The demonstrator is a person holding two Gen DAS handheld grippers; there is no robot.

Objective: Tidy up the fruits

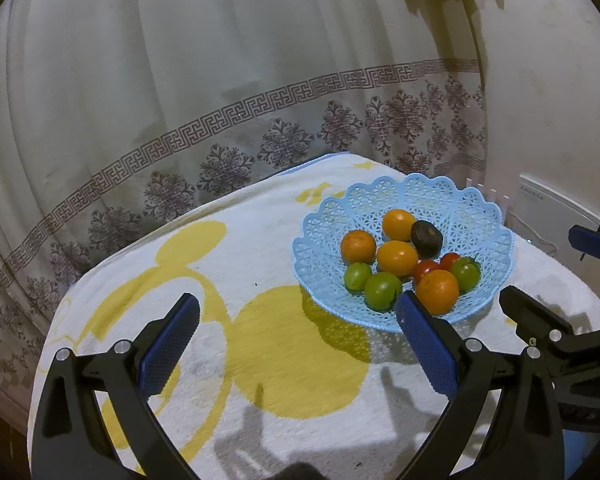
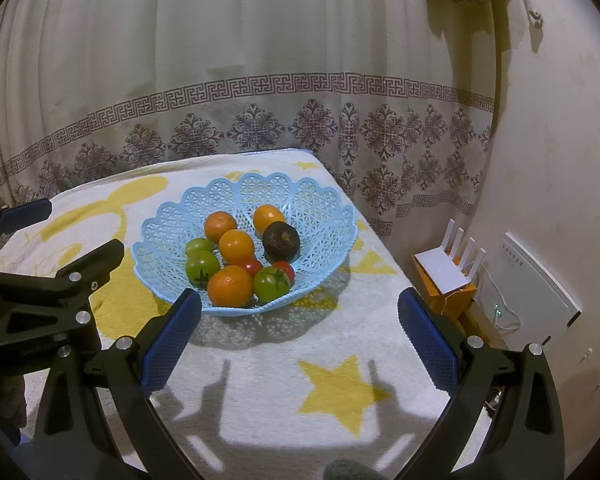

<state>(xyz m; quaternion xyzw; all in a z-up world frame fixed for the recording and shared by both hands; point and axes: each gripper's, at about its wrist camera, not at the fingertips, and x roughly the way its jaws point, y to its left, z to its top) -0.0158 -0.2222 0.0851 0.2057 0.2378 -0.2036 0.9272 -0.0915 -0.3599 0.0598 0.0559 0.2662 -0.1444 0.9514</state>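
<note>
Curtain: a pale curtain [image 2: 236,60] with a dark key-pattern band and floral medallions hangs behind the table.
Wall: a cream wall [image 2: 560,140] stands to the right; a white panel [image 2: 540,280] leans at its foot beside a white router [image 2: 444,268] with four antennas.
Table: a white towel [image 2: 280,360] with yellow stars and a yellow cartoon shape covers the table.
Basket: a light-blue lattice basket [image 2: 320,216] sits on the towel toward the far side, holding four oranges, three green tomatoes, two red tomatoes and one dark round fruit [image 2: 281,241].
Left gripper [image 1: 298,316]: released, jaws spread wide, hovering above the towel just left of the basket and holding nothing.
Right gripper [image 2: 300,312]: released, jaws wide, in front of the basket, empty.
Hidden: the red tomatoes [image 2: 252,266] are partly covered by the front orange [image 2: 230,285]; the dark fruit's kind cannot be told.
</note>
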